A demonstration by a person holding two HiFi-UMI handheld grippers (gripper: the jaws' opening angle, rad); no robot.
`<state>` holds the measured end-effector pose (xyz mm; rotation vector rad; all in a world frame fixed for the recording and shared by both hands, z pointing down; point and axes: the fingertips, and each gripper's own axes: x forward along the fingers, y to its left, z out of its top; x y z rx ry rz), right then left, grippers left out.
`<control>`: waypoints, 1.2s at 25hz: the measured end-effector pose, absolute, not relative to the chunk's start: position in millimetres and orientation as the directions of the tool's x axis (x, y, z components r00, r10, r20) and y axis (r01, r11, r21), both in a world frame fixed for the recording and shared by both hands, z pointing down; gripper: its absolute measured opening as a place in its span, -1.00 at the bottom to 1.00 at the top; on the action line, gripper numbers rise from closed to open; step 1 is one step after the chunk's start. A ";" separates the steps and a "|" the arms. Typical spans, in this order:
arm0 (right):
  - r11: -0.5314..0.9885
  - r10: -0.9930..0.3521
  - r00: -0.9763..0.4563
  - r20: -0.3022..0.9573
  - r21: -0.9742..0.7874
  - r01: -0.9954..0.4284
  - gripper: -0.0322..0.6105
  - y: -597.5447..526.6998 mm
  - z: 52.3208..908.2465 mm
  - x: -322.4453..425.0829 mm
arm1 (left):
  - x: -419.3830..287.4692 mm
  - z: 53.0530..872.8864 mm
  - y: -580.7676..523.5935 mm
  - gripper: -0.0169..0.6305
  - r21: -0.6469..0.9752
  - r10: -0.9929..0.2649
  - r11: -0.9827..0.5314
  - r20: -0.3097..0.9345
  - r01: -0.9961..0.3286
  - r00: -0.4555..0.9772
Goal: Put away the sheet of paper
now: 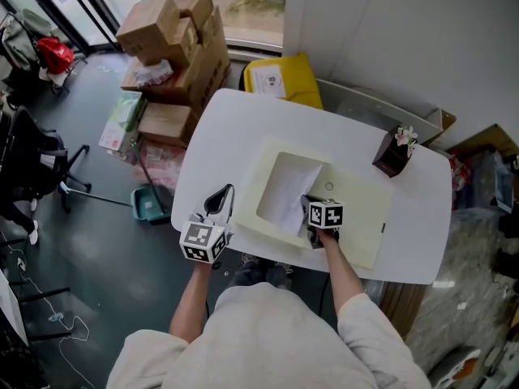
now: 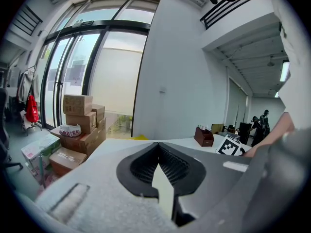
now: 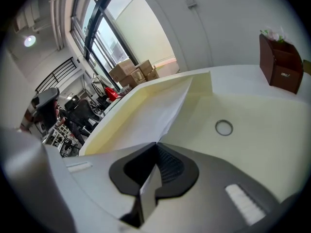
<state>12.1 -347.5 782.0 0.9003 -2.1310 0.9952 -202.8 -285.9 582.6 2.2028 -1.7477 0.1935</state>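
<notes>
Paper [image 3: 154, 111] — corner inside right gripper [image 3: 156, 143]

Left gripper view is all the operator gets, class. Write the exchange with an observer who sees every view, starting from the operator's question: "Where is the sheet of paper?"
Observer: The sheet of paper lies inside the open cream folder on the white table.
Operator: Is anything holding it?
Observer: Yes. The right gripper is shut on the sheet's edge nearest the person.
Operator: And the cream strip between my own jaws?
Observer: The head view puts the left gripper at the folder's left side, so the strip seems to be that edge of the folder.
</notes>
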 end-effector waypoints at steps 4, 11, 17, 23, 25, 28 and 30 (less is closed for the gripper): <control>0.497 -0.304 -0.584 0.753 -0.398 -0.771 -0.89 -347.5 784.7 3.3 | -207.9 582.5 -283.8 -0.93 0.163 -0.925 -0.189 0.301 -0.968 0.232; 0.505 -0.309 -0.587 0.748 -0.394 -0.768 -0.89 -351.4 786.1 -0.6 | -214.2 581.6 -281.0 -0.93 0.161 -0.927 -0.182 0.300 -0.970 0.224; 0.508 -0.333 -0.574 0.748 -0.370 -0.777 -0.51 -349.2 783.2 6.5 | -207.1 579.2 -281.4 -0.93 0.161 -0.925 -0.200 0.294 -0.966 0.241; 0.512 -0.386 -0.556 0.737 -0.330 -0.793 -0.30 -350.2 778.9 17.6 | -197.7 577.6 -284.3 -0.93 0.164 -0.920 -0.224 0.289 -0.961 0.264; 0.506 -0.406 -0.548 0.731 -0.320 -0.801 -0.31 -350.1 774.3 24.2 | -193.3 577.0 -284.7 -0.93 0.165 -0.918 -0.236 0.287 -0.958 0.275; 0.495 -0.446 -0.535 0.718 -0.300 -0.816 -0.38 -348.7 766.8 36.1 | -185.9 577.5 -285.0 -0.93 0.165 -0.913 -0.255 0.285 -0.953 0.294; 0.485 -0.475 -0.520 0.710 -0.281 -0.828 -0.46 -346.6 760.5 45.4 | -180.2 577.6 -285.3 -0.93 0.167 -0.908 -0.270 0.283 -0.948 0.308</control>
